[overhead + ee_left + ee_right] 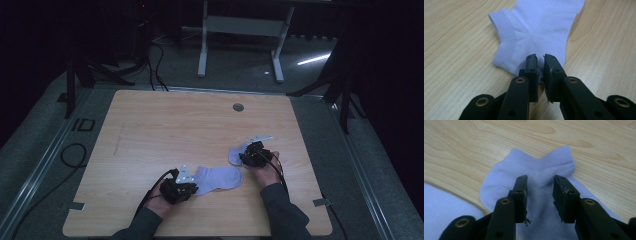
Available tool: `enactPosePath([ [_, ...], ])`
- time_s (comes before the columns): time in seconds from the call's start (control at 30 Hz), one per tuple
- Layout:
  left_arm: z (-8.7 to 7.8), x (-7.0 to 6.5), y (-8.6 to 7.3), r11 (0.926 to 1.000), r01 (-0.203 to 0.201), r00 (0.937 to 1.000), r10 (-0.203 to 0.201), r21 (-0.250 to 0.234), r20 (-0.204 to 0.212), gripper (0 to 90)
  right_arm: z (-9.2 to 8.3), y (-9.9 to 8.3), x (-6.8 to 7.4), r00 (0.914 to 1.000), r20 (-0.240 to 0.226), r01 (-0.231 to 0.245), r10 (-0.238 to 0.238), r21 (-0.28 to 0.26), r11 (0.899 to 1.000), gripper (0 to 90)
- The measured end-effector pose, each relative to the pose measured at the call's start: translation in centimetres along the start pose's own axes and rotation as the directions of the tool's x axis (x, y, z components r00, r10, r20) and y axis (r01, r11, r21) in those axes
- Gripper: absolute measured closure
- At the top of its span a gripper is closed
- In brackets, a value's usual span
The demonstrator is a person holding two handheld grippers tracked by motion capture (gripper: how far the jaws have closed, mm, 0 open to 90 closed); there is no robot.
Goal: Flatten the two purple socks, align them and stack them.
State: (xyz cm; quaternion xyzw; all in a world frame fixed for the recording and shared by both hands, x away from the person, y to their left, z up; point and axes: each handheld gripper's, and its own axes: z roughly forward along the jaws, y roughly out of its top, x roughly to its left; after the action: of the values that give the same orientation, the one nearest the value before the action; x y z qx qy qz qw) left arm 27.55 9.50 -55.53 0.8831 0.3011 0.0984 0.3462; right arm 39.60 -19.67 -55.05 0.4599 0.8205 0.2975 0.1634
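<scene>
Two pale lavender ankle socks lie on the wooden table (pixel 165 130). The nearer sock (pixel 222 178) stretches rightward from my left gripper (pixel 194 188). In the left gripper view that gripper (pixel 540 65) is shut on the sock's (pixel 541 27) heel edge, the ribbed cuff just left of the jaws. The second sock (pixel 236 154) lies crumpled under my right gripper (pixel 246 158). In the right gripper view the right gripper (pixel 540 188) is open over this sock (pixel 541 167), a jaw on each side of its middle, cuff pointing away. The first sock (pixel 441 207) shows at lower left.
A grey round grommet (pixel 238 107) sits near the table's far edge. Tape marks (pixel 76 205) are stuck at the front corners. A white desk frame (pixel 240 27) and cables (pixel 155 60) lie on the floor beyond. Bare wood spreads across the left and far half.
</scene>
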Motion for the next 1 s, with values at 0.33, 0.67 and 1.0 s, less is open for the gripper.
enactPosePath([
  [0.33,-0.3,0.8,-0.1,0.9999,0.001,1.0,-0.001,0.014,0.007,81.3,0.0,0.1,-0.3,1.0,-0.001,0.003,-0.003,0.0,1.0,71.4],
  [0.67,-0.8,1.7,-0.2,0.9997,0.022,0.9995,-0.022,0.01,-0.023,79.0,0.0,0.0,-0.4,1.0,-0.008,0.004,-0.004,-0.005,1.0,82.0],
  [1.0,-1.6,2.1,-0.1,0.9989,0.037,0.9986,-0.038,-0.029,-0.035,77.8,-0.1,-0.1,-0.7,0.9985,-0.045,-0.031,0.031,-0.01,0.999,87.4],
])
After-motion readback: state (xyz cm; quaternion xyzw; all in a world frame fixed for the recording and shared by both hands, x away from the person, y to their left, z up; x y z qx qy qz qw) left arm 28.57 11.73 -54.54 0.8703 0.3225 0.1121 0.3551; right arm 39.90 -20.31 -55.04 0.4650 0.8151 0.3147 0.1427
